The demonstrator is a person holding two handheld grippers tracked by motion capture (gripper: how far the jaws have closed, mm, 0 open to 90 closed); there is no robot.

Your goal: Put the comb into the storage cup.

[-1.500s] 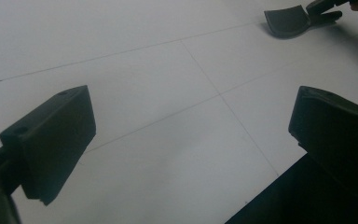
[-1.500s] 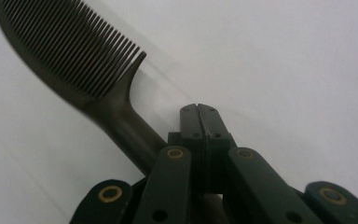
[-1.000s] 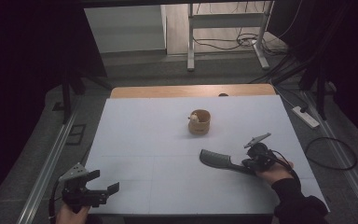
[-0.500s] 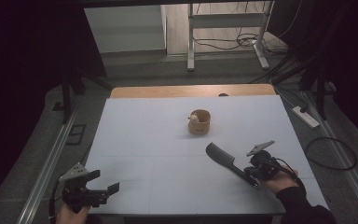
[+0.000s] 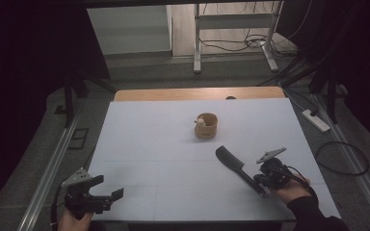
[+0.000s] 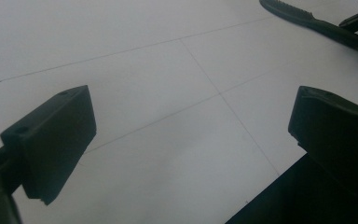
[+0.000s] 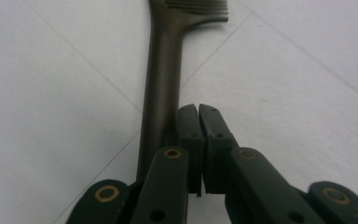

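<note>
The comb (image 5: 238, 169) lies flat on the white table (image 5: 164, 144), in its right near part, with the toothed head pointing up and left toward the middle and the handle running down and right to the right gripper (image 5: 264, 181). In the right gripper view the handle (image 7: 161, 88) runs straight away from the camera and passes just left of the two jaws, which stand pressed together with only a thin slit between them and nothing in it; the comb is beside them, not gripped. The hand (image 5: 289, 188) holding that gripper rests at the table's near right edge. Farther off, near the table's centre, stands a small round wooden cup (image 5: 206, 125) with something pale inside, well apart from the comb. At the near left corner the left gripper (image 5: 107, 196) sits over the table with its jaws spread wide and empty, and its own view shows the comb (image 6: 307, 18) far off at the top right
</note>
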